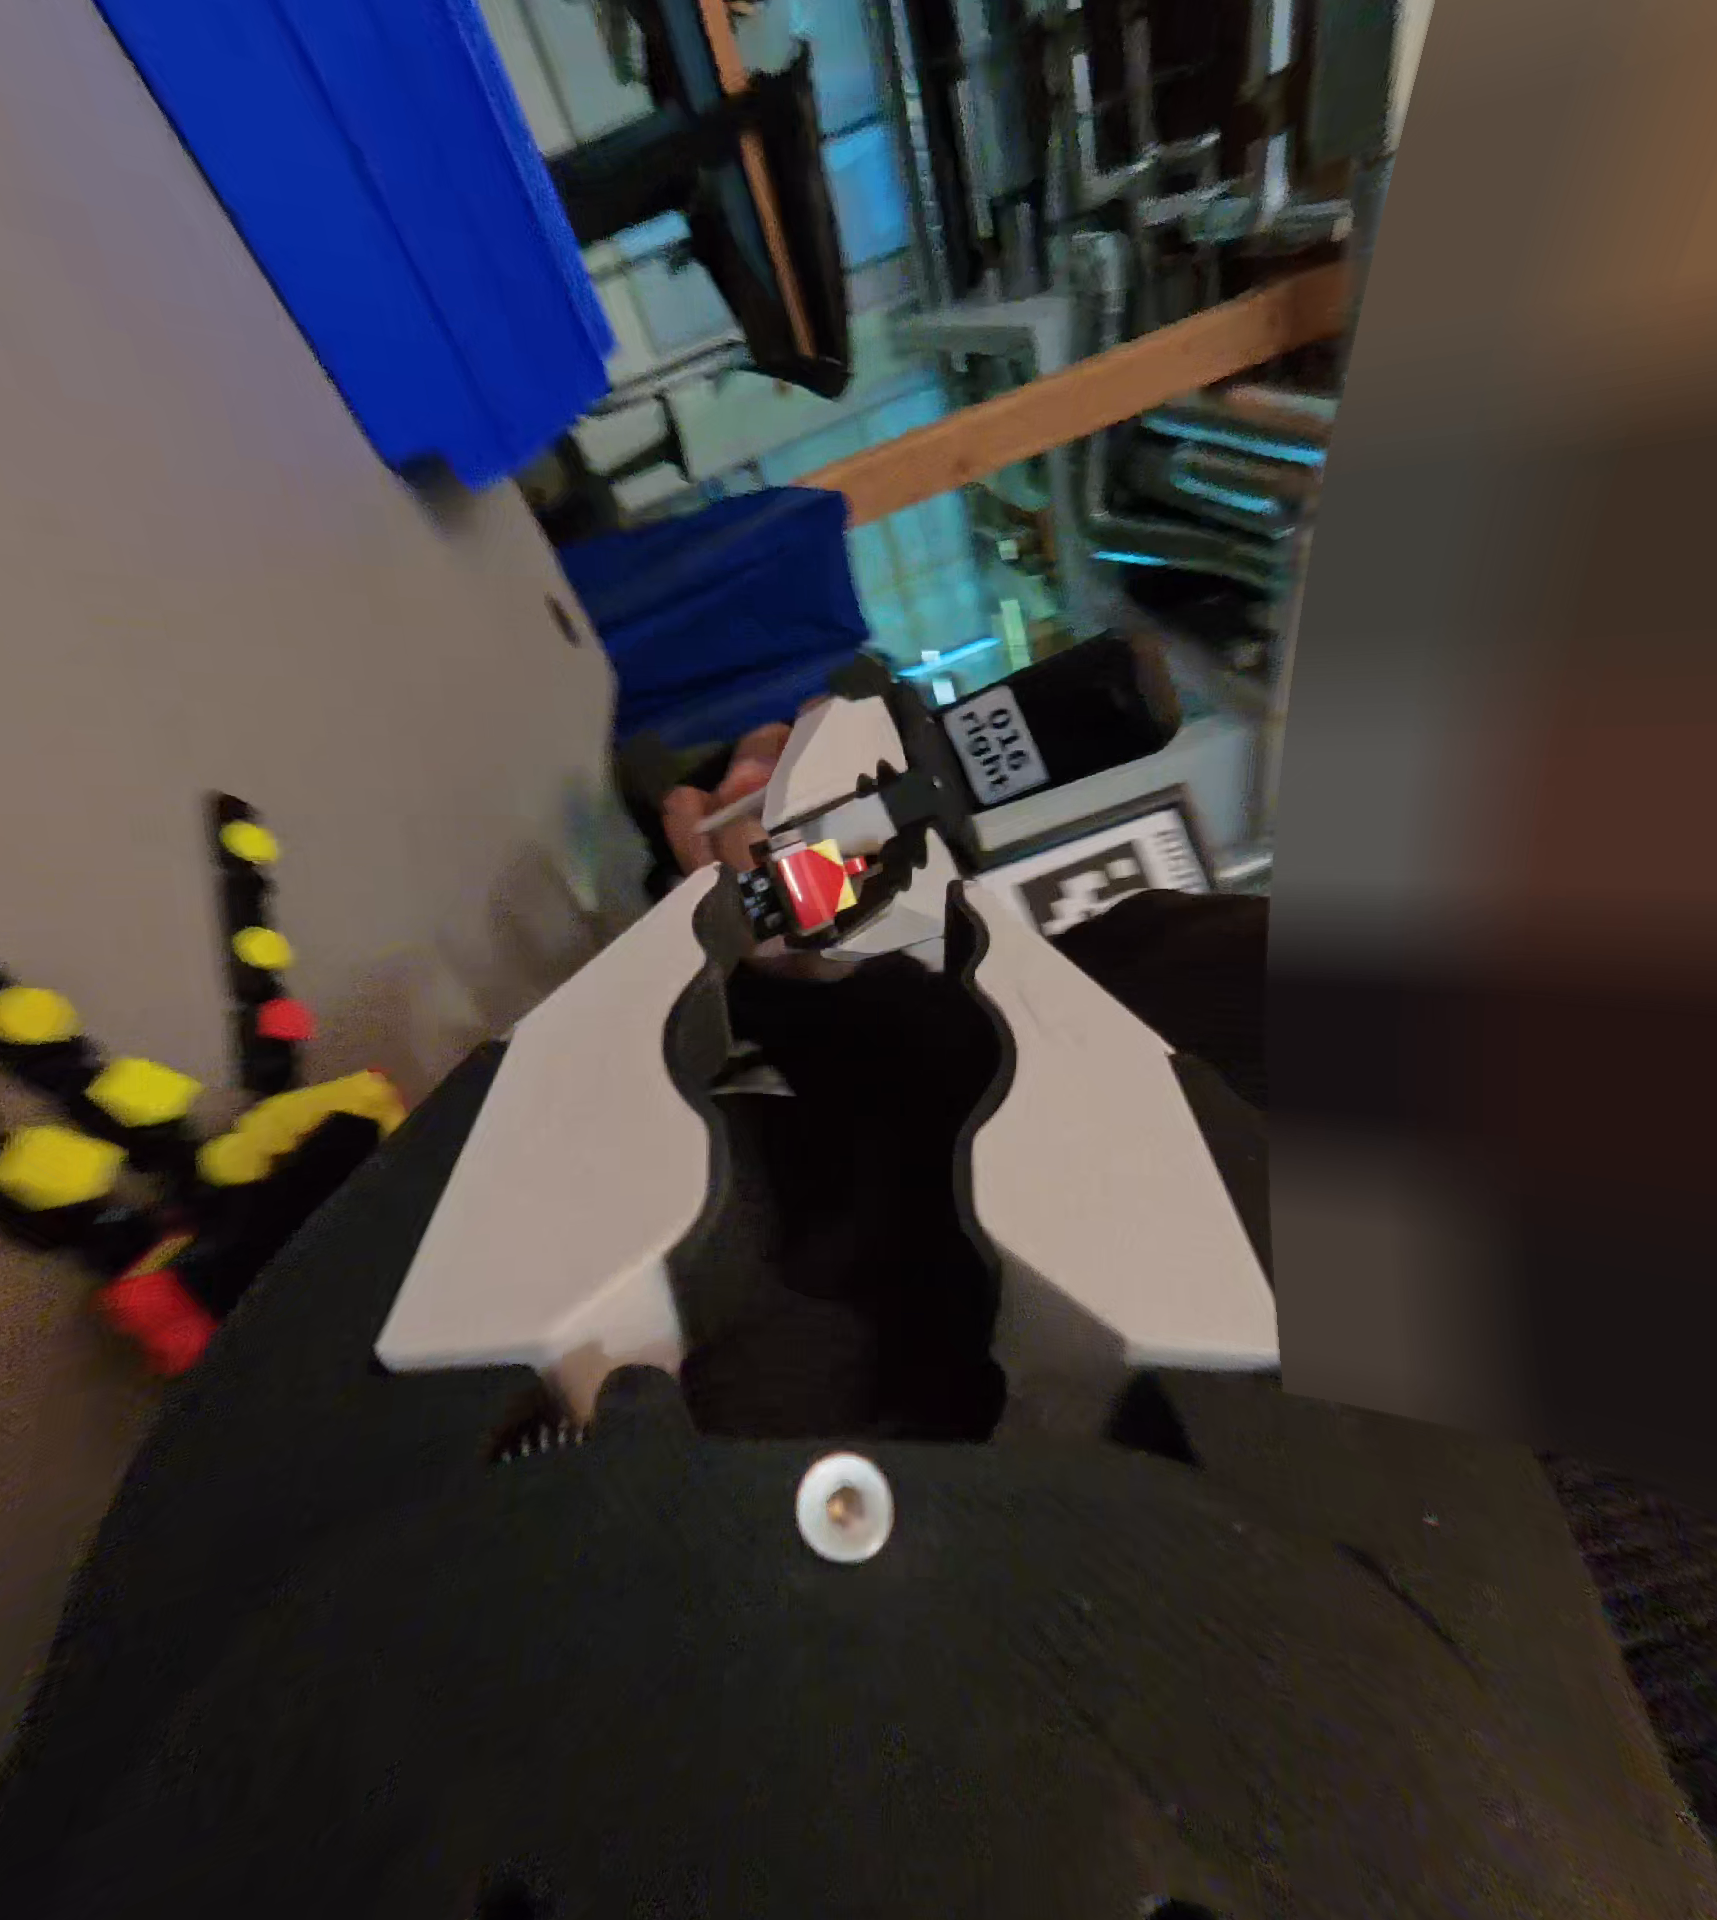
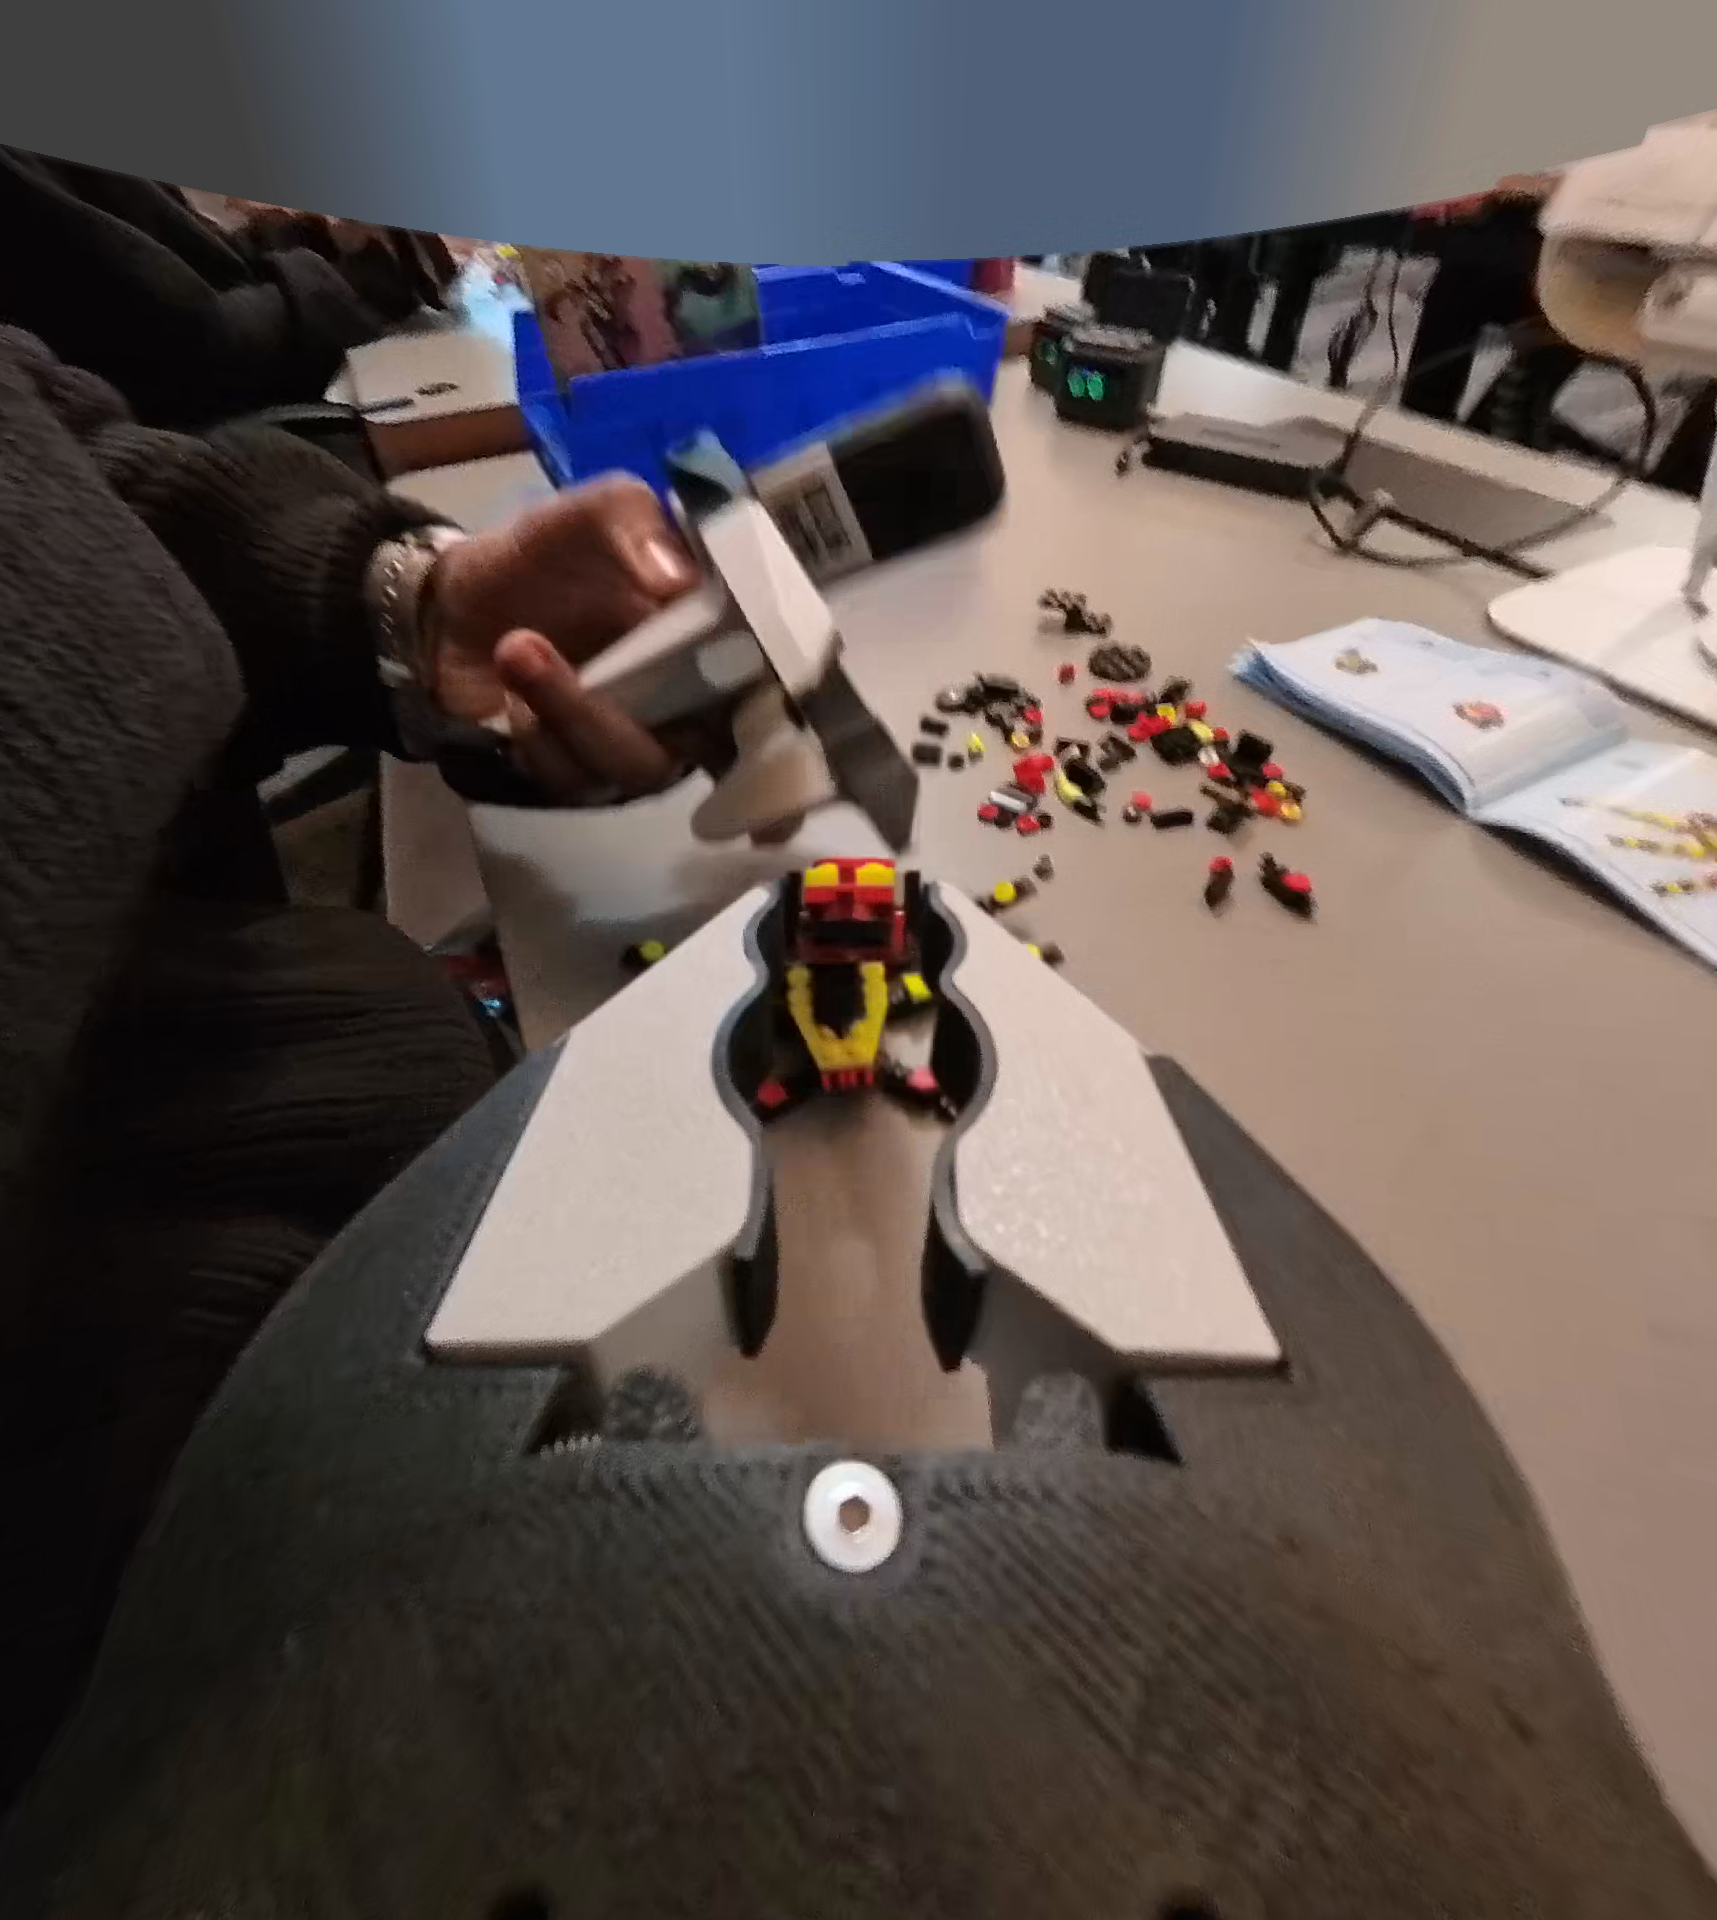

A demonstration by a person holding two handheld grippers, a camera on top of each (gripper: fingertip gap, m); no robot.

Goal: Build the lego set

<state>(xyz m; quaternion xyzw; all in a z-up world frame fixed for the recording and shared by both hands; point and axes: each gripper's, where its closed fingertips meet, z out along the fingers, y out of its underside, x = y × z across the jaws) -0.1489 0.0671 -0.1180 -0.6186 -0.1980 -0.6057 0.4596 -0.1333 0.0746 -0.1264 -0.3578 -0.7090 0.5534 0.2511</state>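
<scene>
Grey tabletop (image 2: 1353,1091): carries the loose bricks (image 2: 1134,748) well ahead of the right gripper (image 2: 849,914), whose jaws clamp the red-yellow-black model (image 2: 838,987) between their tips. Left gripper (image 1: 833,914): jaws spread, nothing held, model just beyond them. Step judged: sub-assembly handling; next move calls for fetching a brick.

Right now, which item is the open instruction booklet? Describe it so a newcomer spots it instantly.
On the grey table, look right of the scattered loose bricks, below the white lamp base. The instruction booklet lies open there: the only flat, pale-blue paper item, with pictures of a yellow model on its pages.
</scene>
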